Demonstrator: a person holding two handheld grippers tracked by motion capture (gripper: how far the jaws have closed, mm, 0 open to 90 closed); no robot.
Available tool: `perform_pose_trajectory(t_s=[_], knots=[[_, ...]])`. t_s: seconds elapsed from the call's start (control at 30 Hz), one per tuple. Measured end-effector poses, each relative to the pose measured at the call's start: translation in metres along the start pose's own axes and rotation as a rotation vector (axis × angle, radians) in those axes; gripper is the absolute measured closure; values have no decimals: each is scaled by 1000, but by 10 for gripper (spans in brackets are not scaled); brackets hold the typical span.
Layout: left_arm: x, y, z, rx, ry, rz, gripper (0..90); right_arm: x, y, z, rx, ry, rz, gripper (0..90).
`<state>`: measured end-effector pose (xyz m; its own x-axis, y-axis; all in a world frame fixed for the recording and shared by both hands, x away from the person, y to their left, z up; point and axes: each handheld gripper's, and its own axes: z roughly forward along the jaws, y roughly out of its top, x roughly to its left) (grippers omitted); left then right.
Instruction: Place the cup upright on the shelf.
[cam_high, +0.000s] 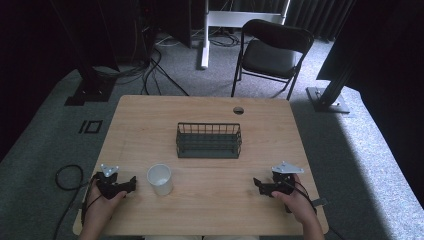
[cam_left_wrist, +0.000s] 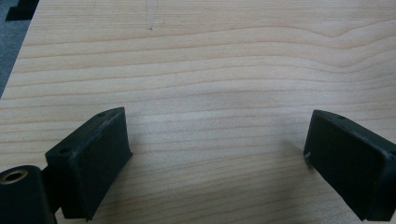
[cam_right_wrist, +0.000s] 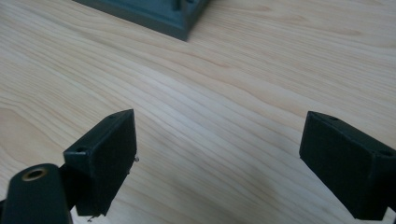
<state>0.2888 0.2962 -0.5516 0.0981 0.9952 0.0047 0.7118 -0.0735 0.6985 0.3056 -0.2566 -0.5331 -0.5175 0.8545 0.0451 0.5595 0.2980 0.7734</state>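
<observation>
Hands: two, at the bottom edge of the high view; left hand (cam_high: 102, 202) lower left, right hand (cam_high: 295, 197) lower right, each holding a black gripper low over the table.
Left gripper (cam_high: 134, 183): lower left of the high view, jaws pointing toward frame centre; in the left gripper view (cam_left_wrist: 217, 149) its jaws stand wide apart with bare wood between them, holding nothing.
Right gripper (cam_high: 255, 183): lower right of the high view, jaws pointing toward frame centre; in the right gripper view (cam_right_wrist: 217, 149) its jaws are also wide apart, nothing between them, just wood grain.
Cup (cam_high: 159, 178): white, upright, mouth up, lower centre-left of the high view; just beside the left gripper's jaw tips, on their centre-facing side, apart from them, not touching; well apart from the right gripper.
Basket (cam_high: 208, 141): dark wire, rectangular, centre of the high view, above both grippers in the frame and above-right of the cup, near it but apart; a corner of its base (cam_right_wrist: 159, 14) sits at the top of the right gripper view, well clear of the jaws.
Table (cam_high: 210, 210): light wood, round hole at upper right of the top.
Chair (cam_high: 272, 52): black folding one, upper centre-right, on grey carpet beyond the table.
Cables: each gripper trails one off the near table edge.
</observation>
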Motion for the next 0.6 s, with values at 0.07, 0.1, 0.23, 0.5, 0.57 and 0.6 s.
perform_pose_trajectory(t_s=[0.07,0.1,0.23,0.5,0.57,0.6], knots=[[0,0,0,0,0,0,72,6,4,4,-3,15,-13,109],[0,0,0,0,0,0,72,6,4,4,-3,15,-13,109],[0,0,0,0,0,0,72,14,11,7,-29,53,-19,109],[0,0,0,0,0,0,72,31,22,15,-37,98,-69,109],[0,0,0,0,0,0,72,35,25,18,-37,110,-77,109],[0,0,0,0,0,0,72,39,27,19,-37,123,-94,109]])
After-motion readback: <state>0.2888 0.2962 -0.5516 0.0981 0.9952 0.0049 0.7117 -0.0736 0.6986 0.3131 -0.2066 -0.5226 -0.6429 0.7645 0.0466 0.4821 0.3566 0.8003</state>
